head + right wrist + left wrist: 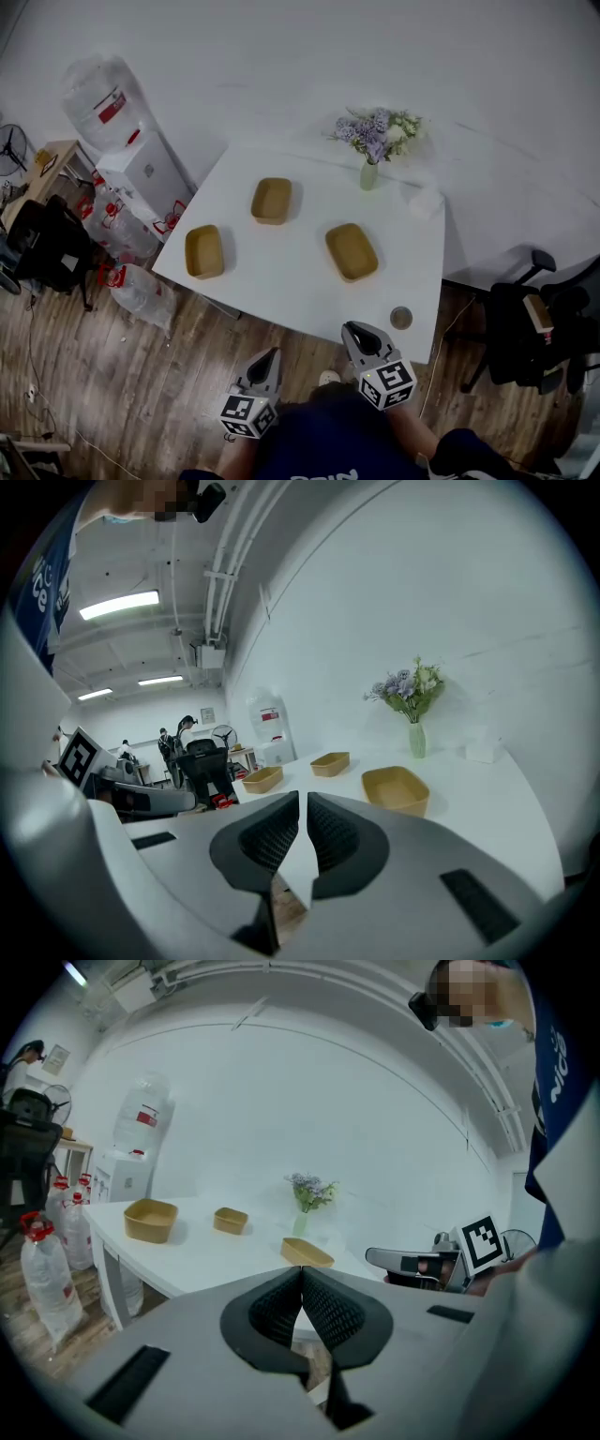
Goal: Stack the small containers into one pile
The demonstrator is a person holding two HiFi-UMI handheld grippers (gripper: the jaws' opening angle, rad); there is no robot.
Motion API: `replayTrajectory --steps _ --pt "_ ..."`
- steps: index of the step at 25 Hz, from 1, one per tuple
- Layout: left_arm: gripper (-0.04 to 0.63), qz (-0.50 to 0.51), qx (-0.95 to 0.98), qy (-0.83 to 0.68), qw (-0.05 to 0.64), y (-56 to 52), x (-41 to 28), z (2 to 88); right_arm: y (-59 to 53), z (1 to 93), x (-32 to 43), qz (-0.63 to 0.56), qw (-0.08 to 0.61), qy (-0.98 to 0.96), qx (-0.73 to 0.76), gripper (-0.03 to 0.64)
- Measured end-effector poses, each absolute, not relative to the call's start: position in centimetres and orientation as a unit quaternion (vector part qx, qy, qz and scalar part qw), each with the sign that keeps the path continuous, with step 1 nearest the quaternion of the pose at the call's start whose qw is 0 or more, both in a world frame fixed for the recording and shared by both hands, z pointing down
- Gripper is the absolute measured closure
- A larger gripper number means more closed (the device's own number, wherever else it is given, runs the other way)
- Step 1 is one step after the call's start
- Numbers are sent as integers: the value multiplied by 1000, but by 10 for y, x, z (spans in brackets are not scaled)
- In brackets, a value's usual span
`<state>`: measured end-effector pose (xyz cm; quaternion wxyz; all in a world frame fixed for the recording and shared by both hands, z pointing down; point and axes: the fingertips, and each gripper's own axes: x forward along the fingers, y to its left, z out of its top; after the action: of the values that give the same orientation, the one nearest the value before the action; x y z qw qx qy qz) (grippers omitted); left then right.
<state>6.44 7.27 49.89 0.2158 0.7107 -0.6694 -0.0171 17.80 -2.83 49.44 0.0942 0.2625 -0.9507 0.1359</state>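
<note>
Left gripper [272,356] and right gripper [352,330]: both jaws pressed together, empty.
Small round object [401,318] at the white table's [291,281] near right corner is unclear; three shallow tan rectangular containers [204,251] [271,200] [352,251] lie apart.

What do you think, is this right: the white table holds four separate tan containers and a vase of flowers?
Not four: the head view shows three separate tan containers on the white table, a left container, a back container and a right container. The vase of flowers is there as you said.
</note>
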Motion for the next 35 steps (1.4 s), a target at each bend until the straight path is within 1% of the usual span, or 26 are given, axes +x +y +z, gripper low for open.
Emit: replayTrajectory --steps 6,13,16,25,29,33,35 --pt "575 -38 679 -695 231 36 70 508 -75 498 187 133 98 -953 253 560" --pt "575 -17 682 -698 219 14 67 506 -100 510 183 154 117 -945 264 560" --pt "575 -11 685 -693 225 6 63 512 -101 514 174 161 127 -944 260 560" --pt "575 -6 714 -661 232 -41 17 513 -131 522 138 152 171 -925 305 560" --pt "575 -11 728 -647 228 -60 -8 509 -152 519 122 158 173 -914 332 560" --pt "575 -12 738 -636 224 -73 -32 507 -171 512 101 181 159 -904 354 558" --pt "575 -10 742 -633 222 -77 -45 506 -179 506 84 168 164 -904 357 549"
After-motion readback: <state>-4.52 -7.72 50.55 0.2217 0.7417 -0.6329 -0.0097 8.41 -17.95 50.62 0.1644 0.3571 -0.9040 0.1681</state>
